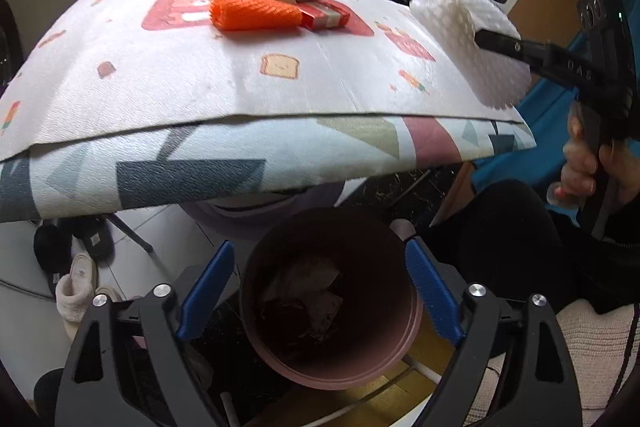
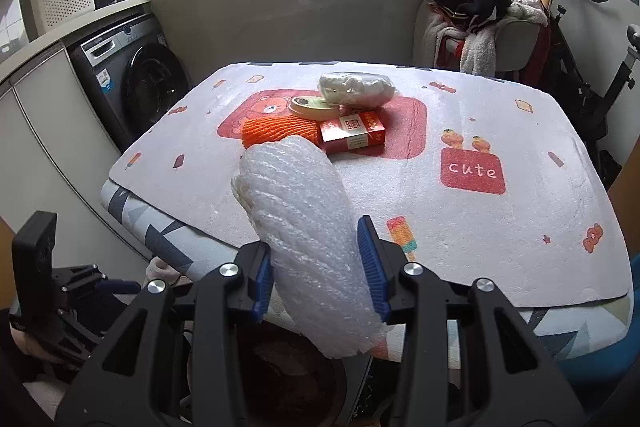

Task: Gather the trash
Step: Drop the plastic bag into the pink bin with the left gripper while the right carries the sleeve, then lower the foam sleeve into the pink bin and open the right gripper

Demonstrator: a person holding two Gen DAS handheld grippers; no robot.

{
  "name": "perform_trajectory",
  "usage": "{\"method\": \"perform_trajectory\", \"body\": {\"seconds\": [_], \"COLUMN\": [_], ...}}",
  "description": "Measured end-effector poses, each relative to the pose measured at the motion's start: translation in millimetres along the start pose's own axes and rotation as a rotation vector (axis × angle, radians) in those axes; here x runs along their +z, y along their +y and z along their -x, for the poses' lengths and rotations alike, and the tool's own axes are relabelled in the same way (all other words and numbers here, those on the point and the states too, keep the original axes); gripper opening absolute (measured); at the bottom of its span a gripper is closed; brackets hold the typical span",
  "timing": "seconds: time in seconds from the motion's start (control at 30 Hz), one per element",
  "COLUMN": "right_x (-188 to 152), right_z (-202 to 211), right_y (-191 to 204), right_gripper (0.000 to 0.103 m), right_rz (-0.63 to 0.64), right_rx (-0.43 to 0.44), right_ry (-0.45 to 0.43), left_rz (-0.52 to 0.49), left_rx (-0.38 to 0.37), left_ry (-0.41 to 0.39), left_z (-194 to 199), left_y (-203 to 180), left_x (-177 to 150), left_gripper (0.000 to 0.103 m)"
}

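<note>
Counted four pieces of trash lying on the tabletop (image 2: pixel 500 227), bunched at its middle: one orange foam net (image 2: pixel 276 131), one red cigarette pack (image 2: pixel 354 131) touching the net's right end, one flat round tape roll (image 2: pixel 312 105) just behind those two, and one clear plastic wrap bundle (image 2: pixel 357 89) resting partly on the roll's far edge. A fifth piece, one white foam sleeve (image 2: pixel 304 239), was off the tabletop, in my right tool (image 2: pixel 320 275).

One brown bin (image 1: pixel 400 347) stood on the floor below the tabletop's near edge. Dark crumpled scraps (image 1: pixel 304 295) lay in its bottom; I could not count them.

Left tool (image 1: pixel 320 291): spread wide, released, nothing between its two blue pads (image 1: pixel 206 291). It hung directly over the bin's mouth, pads framing the rim on either side, touching neither rim nor scraps.

Right tool: partly closed, clenched on the white foam sleeve. Both pads pressed the sleeve's sides near its lower end; the upper end stuck out ahead over the tabletop, tilted left. From the left wrist view the sleeve sat held up beside the tabletop's right corner, clear of the surface.

Also noted: one washing machine (image 2: pixel 136 83) at far left, one chair piled with clothes (image 2: pixel 480 19) behind the tabletop, several slippers (image 1: pixel 76 287) on the floor.
</note>
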State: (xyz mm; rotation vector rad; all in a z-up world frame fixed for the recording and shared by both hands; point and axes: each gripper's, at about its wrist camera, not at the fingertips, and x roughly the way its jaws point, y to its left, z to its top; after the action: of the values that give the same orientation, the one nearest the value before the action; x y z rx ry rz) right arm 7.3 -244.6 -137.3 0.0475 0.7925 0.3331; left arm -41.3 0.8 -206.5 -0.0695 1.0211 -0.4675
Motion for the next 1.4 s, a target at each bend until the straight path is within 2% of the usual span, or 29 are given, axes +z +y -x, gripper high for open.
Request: {"method": "perform_trajectory", "body": {"seconds": [0.2,0.4,0.6,0.8,1.1,1.23,1.33,1.4], "right_x": [-8,-22,-43,-65,-84,-89,-90,-91], "right_z": [-7,-11,-18,-27,-52,-61,-64,-65], "right_y": [15,35,54,66,69,67,66,66], "right_gripper": [0.041,0.041,0.041,0.041,0.042,0.043,0.046,0.053], "right_rz": [0.032,0.101,0.145,0.144,0.153,0.144,0.142,0.139], "right_rx": [0.032,0.056,0.108,0.161,0.143,0.141,0.136,0.137], "right_ry": [0.03,0.069,0.145,0.237,0.391,0.433,0.45,0.458], "left_rz": [0.102,0.16,0.206,0.207,0.209,0.218,0.219,0.218], "left_rx": [0.059,0.106,0.117,0.12,0.121,0.121,0.121,0.12], "left_ry": [-0.134,-0.189,-0.193,-0.187,-0.172,-0.166,-0.161,-0.157], "left_z": [34,56,60,58,52,50,48,47], "left_y": [23,43,55,55,55,56,57,56], "left_x": [15,23,20,18,17,16,16,16], "left_gripper": [0.094,0.096,0.096,0.096,0.096,0.096,0.096,0.096]}}
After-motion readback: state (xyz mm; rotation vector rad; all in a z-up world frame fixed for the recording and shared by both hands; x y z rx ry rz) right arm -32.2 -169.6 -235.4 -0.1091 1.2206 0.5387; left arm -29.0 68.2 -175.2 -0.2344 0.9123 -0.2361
